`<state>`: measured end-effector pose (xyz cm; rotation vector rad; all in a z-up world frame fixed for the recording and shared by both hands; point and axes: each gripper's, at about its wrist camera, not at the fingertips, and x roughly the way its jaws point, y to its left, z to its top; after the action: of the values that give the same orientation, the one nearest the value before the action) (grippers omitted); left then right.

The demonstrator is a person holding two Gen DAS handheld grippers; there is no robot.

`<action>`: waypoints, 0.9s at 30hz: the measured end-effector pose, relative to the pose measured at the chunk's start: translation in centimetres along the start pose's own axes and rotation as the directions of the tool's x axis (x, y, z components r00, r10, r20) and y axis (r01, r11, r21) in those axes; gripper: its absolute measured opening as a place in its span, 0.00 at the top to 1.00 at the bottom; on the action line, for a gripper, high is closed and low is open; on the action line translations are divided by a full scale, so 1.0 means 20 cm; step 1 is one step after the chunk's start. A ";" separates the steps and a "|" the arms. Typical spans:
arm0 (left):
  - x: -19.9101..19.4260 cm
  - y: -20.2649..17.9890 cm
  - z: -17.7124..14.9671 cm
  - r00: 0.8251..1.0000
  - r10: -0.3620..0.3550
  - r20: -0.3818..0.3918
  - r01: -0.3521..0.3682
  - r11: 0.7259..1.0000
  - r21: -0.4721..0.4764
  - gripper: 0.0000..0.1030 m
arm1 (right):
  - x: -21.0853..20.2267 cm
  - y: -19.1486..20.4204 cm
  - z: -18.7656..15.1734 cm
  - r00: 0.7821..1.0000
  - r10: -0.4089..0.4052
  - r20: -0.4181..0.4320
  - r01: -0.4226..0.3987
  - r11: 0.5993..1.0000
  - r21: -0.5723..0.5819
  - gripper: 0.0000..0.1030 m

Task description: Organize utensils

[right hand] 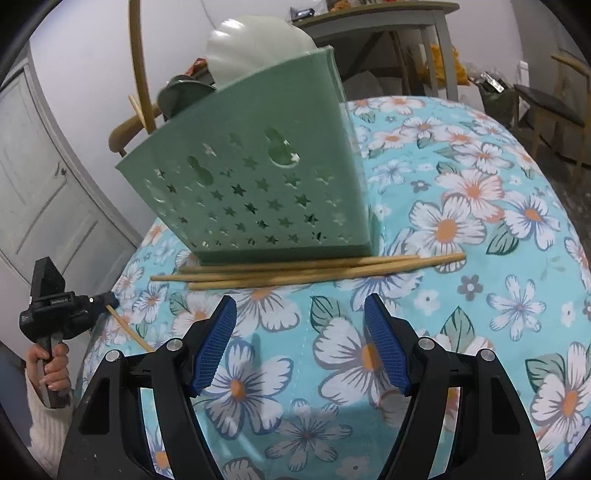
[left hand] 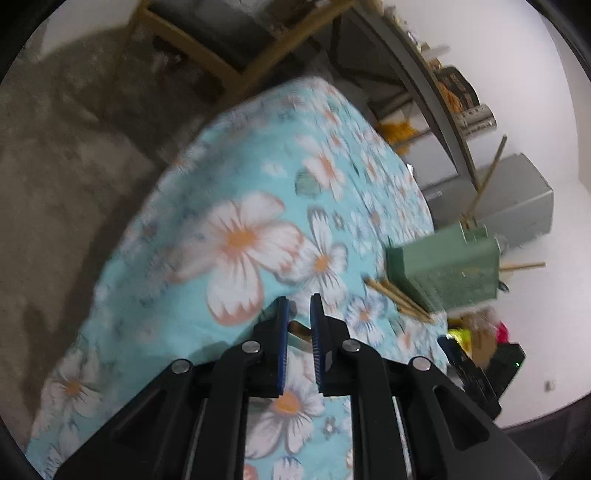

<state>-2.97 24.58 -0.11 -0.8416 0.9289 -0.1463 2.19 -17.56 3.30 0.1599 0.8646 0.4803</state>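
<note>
A green perforated utensil basket [right hand: 258, 184] stands on the floral tablecloth [right hand: 480, 221]; it holds a pale ladle [right hand: 255, 40], a dark spoon and wooden chopsticks. Several wooden chopsticks [right hand: 306, 269] lie flat on the cloth just in front of the basket. My right gripper [right hand: 300, 343] is open and empty, a little short of these chopsticks. My left gripper [left hand: 299, 306] is shut on a wooden chopstick [left hand: 297, 328]; in the right wrist view it sits at the far left [right hand: 107, 301] with the chopstick [right hand: 131, 332] sticking out. The basket [left hand: 443, 266] and loose chopsticks [left hand: 399, 299] lie to its right.
A grey table with clutter [right hand: 376, 22] and wooden chairs [right hand: 546, 107] stand beyond the table. A white door [right hand: 40, 184] is at the left. A grey box [left hand: 517, 199] and shelving [left hand: 443, 110] stand by the wall.
</note>
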 end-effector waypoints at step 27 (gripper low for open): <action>-0.10 -0.29 -0.06 0.907 0.142 0.397 -0.145 0.989 -0.022 0.41 | -0.03 -0.03 0.01 0.998 -0.011 0.058 0.007 0.997 0.072 0.31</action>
<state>-3.77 20.93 4.86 -0.7551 0.6007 0.1468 2.27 -18.36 3.69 0.2352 0.8253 0.4344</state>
